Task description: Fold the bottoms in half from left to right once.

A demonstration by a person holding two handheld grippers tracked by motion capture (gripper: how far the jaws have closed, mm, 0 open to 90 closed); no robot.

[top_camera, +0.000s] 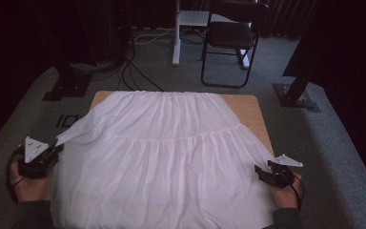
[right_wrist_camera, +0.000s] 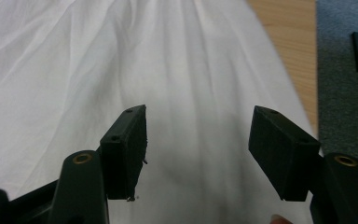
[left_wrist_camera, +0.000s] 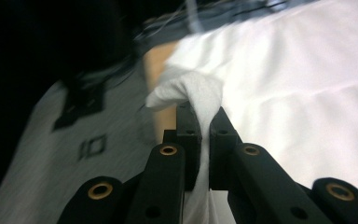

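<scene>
White skirt (top_camera: 167,157) spread over my counter (top_camera: 248,107); left gripper (left_wrist_camera: 204,126) clamped on its left edge, right gripper (right_wrist_camera: 198,140) jaws apart above its right edge.

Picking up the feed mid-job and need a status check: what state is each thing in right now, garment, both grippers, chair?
white skirt: spread flat over the table, left edge lifted and bunched.
left gripper: shut on the skirt's left edge, fabric pinched between the jaws.
right gripper: open, jaws apart over the skirt's right side, gripping nothing.
folding chair: unfolded, upright on the carpet beyond the table.
</scene>
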